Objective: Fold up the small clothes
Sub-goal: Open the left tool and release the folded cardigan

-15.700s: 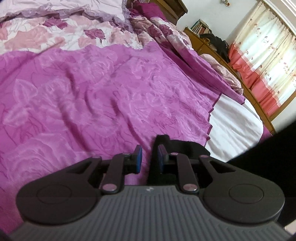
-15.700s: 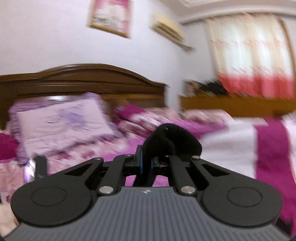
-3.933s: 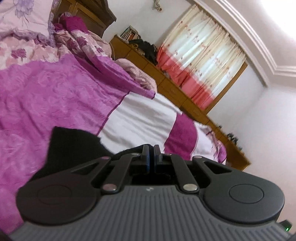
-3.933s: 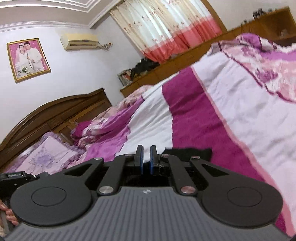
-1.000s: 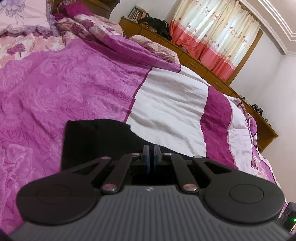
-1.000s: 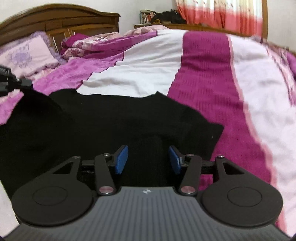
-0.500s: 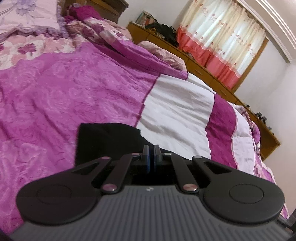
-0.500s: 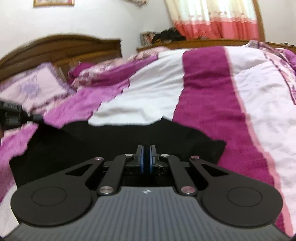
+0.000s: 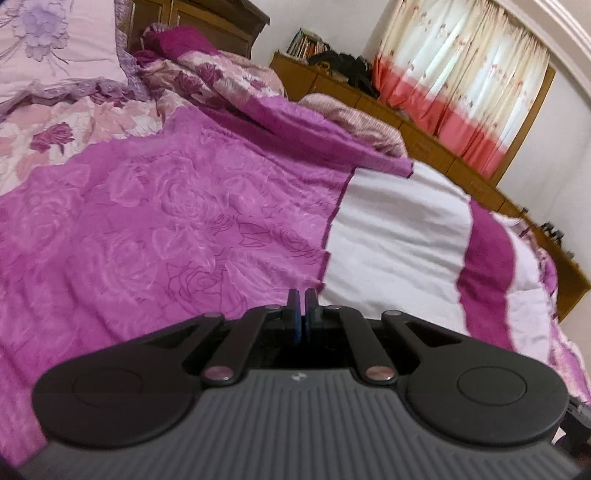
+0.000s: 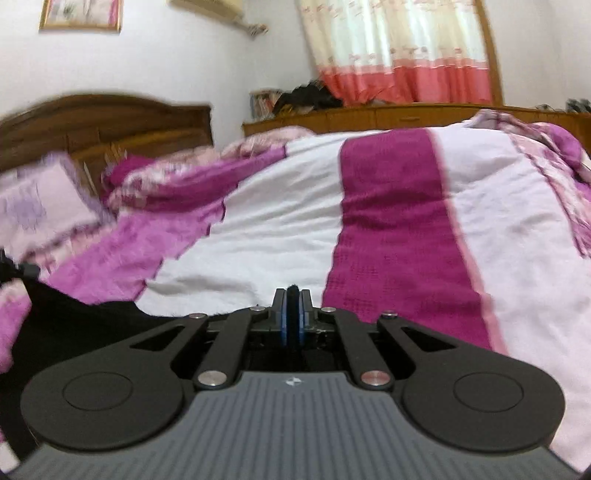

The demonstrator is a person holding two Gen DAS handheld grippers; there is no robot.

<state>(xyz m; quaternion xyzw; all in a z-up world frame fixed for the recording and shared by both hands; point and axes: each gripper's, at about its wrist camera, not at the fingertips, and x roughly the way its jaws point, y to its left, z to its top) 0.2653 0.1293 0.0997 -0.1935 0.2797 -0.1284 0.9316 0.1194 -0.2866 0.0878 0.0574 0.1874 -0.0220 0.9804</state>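
**Q:** State of right gripper [image 10: 291,310]?

**A:** Narrow, clamped. Tuft of dark fabric visible between the blue pads [image 10: 282,321], poking out above the tips. Judged a pinch on an edge of the black garment [image 10: 74,325].

**Q:** State of left gripper [image 9: 301,314]?

**A:** Closed down to a thin slit. No cloth visible in the left wrist view, only a dark line between the pads. Cannot tell whether fabric is held there.

**Q:** Location of garment?

**A:** On the bed cover [image 10: 388,221], low and to the left of the right gripper, over the seam where the purple rose panel meets the white panel. Mostly hidden under the gripper body in the right wrist view. Absent from the left wrist view.

**Q:** Reason for the edge pinch?

**A:** Probably to carry one edge across the rest of the piece. A grip at the edge lets the rest drape flat behind it. Fold judged begun, not finished.

**Q:** Legible markings?

**A:** None. Small emblem [image 9: 297,376] on the gripper housing, no lettering. Framed picture [image 10: 79,14] on the wall too blurred to read. Book spines [image 9: 306,40] on the far cabinet too small to read.
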